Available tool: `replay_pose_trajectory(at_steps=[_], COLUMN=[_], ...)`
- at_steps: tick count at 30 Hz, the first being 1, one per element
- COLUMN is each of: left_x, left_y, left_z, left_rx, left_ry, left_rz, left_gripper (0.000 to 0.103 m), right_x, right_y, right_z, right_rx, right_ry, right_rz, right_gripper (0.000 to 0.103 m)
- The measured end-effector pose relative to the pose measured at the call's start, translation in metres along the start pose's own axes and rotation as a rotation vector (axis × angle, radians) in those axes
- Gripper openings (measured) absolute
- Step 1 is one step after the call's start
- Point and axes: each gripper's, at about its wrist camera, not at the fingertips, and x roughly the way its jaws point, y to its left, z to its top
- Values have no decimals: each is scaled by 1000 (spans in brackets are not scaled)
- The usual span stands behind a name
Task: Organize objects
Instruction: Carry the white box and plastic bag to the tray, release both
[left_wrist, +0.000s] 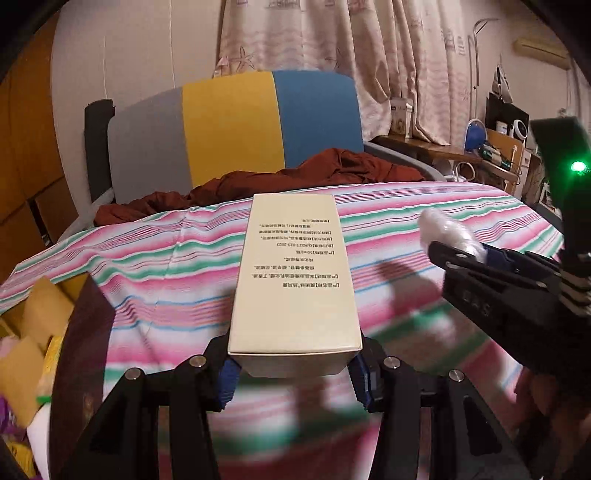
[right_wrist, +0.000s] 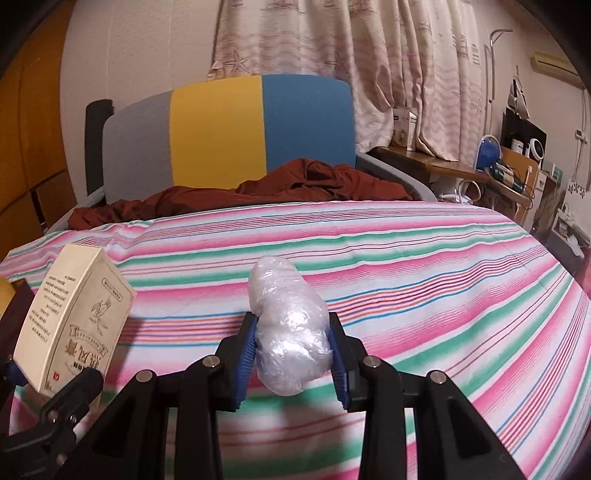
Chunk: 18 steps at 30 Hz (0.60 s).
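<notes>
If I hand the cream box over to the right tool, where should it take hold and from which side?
Judging by its pose, grip the cream box at its free far end, across the narrow faces. The left tool clamps only the near end, so the far half juts clear above the striped bedspread. Approach from the right, after the right tool sets down its plastic-wrapped bundle.

A cream printed box and a crumpled clear plastic bundle were held above the striped bed.
</notes>
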Motion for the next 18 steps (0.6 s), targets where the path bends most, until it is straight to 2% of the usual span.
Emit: replay_pose_trajectory(at_steps=[5,8,14,18], left_x=[-21,-39,-88,-114], left_y=[13,19,39,57], left_z=[-16,-29,-37,-40], left_rx=[-41,-58,-88,-120], left_ry=[12,24,-25,-47], left_rz=[-22,-61,-112,-114], left_gripper=[50,50,50,50], right_x=[-24,-39,-66,-81], right_y=[13,20,34,47], right_z=[-13,-20,-34,-42], right_rx=[9,13,73,94], right_ry=[-22,-26,-7,7], right_rz=[52,100,207,267], right_gripper=[36,36,36,36])
